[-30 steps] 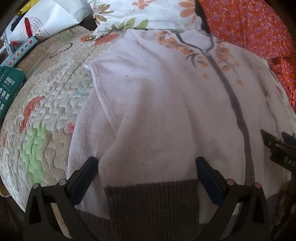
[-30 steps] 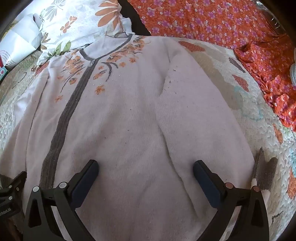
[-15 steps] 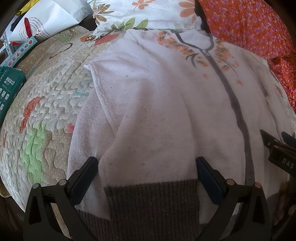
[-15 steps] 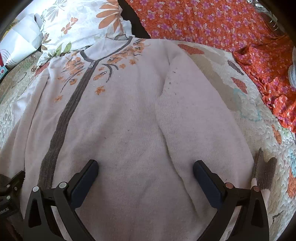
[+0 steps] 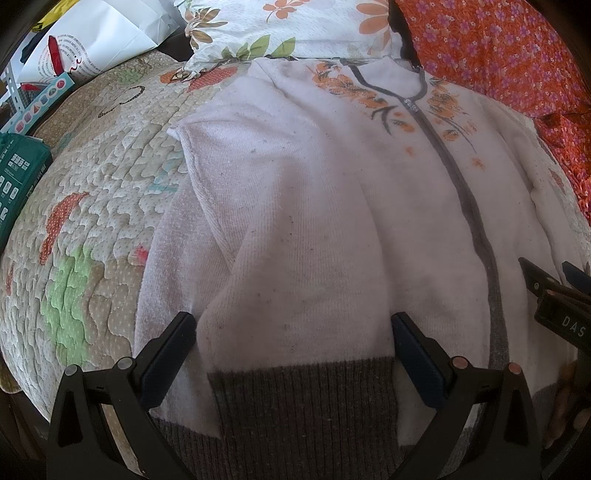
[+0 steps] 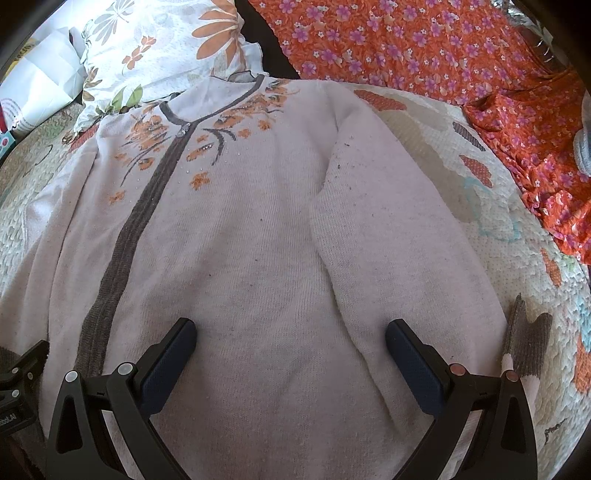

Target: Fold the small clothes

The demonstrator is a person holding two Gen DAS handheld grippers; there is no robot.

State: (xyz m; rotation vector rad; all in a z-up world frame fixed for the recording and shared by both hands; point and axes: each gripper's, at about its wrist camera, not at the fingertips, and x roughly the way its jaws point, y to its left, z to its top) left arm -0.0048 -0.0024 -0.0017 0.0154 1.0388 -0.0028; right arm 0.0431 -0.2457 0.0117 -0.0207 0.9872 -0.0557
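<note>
A pale pink knitted cardigan (image 5: 332, 206) with a grey zip band, orange flower embroidery and a brown ribbed hem lies flat, front up, on a quilted bed. Its left sleeve is folded in over the body, brown cuff (image 5: 303, 402) near the hem. My left gripper (image 5: 293, 328) is open and empty just above that cuff. In the right wrist view the cardigan (image 6: 251, 236) fills the middle, its right sleeve (image 6: 399, 236) lying alongside the body with a brown cuff (image 6: 524, 339) at the right. My right gripper (image 6: 290, 332) is open and empty over the lower body.
A quilted bedspread (image 5: 92, 206) lies under the cardigan. A floral pillow (image 5: 295, 26) sits at the head. Orange flowered cloth (image 6: 461, 55) lies at the right. A white paper bag (image 5: 92, 40) and a green box (image 5: 18, 177) sit at the left edge.
The views have shifted only slightly; the cardigan has not moved. Both grippers stay open and hover over the lower part of the cardigan.
</note>
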